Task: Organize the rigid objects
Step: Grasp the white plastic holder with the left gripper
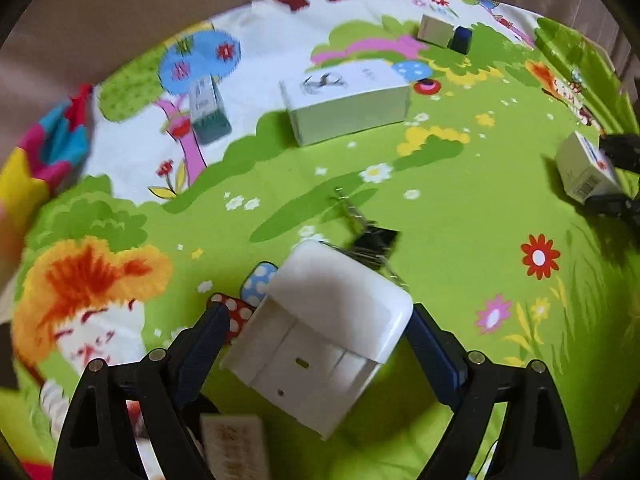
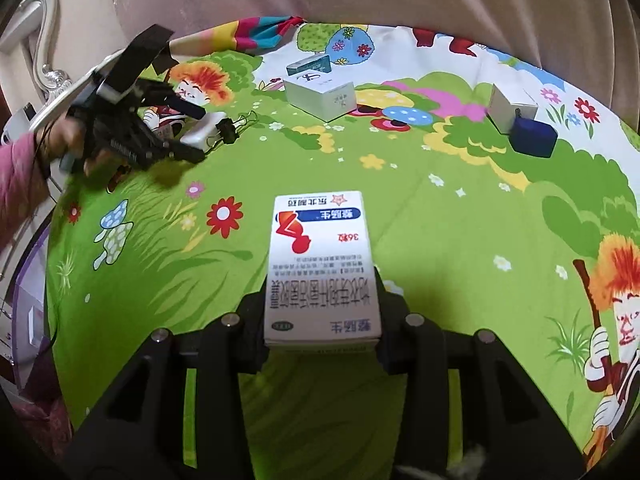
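My left gripper [image 1: 316, 312] is shut on a white rounded power adapter [image 1: 336, 320], which hangs tilted just above the cartoon cloth [image 1: 460, 216]. In the right wrist view this left gripper [image 2: 188, 136] sits at the far left with the white power adapter [image 2: 204, 132] in its jaws. My right gripper [image 2: 322, 300] is shut on a white medicine box [image 2: 320, 240] with red and blue print, held flat over the cloth. The left wrist view shows that medicine box [image 1: 588, 172] at its right edge, in the right gripper [image 1: 612, 178].
A black binder clip [image 1: 374, 242] lies just beyond the adapter. A large white box [image 1: 344, 104] and a green-and-white box [image 1: 208, 114] sit further back. A small white box [image 2: 512, 106] and a dark blue box [image 2: 534, 138] stand together. A hand [image 2: 68, 136] holds the left gripper.
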{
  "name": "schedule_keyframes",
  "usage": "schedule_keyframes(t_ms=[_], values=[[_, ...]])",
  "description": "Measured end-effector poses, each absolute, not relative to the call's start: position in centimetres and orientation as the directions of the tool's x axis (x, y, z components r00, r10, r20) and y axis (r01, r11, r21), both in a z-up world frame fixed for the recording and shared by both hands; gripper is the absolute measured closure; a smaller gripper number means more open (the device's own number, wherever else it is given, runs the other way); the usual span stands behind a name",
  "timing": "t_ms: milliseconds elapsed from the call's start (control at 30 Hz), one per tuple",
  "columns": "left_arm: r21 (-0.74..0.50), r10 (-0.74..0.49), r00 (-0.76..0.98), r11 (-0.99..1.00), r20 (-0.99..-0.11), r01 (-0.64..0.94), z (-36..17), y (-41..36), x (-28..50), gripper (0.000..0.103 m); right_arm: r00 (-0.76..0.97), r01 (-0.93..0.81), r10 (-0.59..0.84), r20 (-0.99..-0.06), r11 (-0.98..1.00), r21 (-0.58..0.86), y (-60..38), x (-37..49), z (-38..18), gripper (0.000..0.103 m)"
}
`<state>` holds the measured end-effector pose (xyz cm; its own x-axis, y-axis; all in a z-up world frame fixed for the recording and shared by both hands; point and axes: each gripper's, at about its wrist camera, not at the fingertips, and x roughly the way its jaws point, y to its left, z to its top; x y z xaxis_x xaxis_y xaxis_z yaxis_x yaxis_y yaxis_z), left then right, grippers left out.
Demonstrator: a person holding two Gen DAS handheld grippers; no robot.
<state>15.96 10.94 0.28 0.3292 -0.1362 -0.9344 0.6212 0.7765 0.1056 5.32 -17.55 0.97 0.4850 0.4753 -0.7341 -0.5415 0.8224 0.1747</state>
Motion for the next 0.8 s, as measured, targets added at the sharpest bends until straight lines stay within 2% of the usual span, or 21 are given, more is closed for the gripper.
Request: schedule_keyframes(t_ms=[67, 200, 467, 600, 767, 800], values=[[0.040, -0.193, 0.289, 0.766, -0.938, 0.642, 0.0, 11.1, 16.8, 0.013, 0.486, -0.533, 0.478, -0.732, 0.826, 0.185, -17.6, 5.5, 0.9, 0.058], [-0.025, -0.276, 0.313, 0.785, -0.909, 0.619, 0.3, 10.9, 15.6, 0.032, 0.484, -0.513, 0.492, -0.724, 0.829, 0.221, -18.1, 5.6, 0.9, 0.058], [-0.234, -0.331, 0.317, 0.922, -0.889, 0.309, 1.3, 7.9, 6.7, 0.034, 0.478, -0.513, 0.506, -0.718, 0.824, 0.240, -18.3, 5.6, 0.9, 0.057], [-0.103, -0.224, 0.386, 0.945, -0.895, 0.310, 1.1, 6.6, 5.3, 0.028, 0.476, -0.510, 0.512, -0.715, 0.823, 0.251, -18.4, 5.6, 0.9, 0.057], [0.004, -0.150, 0.433, 0.942, -0.889, 0.336, 0.7, 6.2, 4.3, 0.025, 0.485, -0.514, 0.491, -0.723, 0.829, 0.219, -18.0, 5.4, 0.9, 0.056], [0.008, -0.151, 0.442, 0.941, -0.884, 0.338, 0.7, 6.2, 4.4, 0.022, 0.487, -0.516, 0.486, -0.725, 0.830, 0.210, -17.9, 5.4, 1.0, 0.056]])
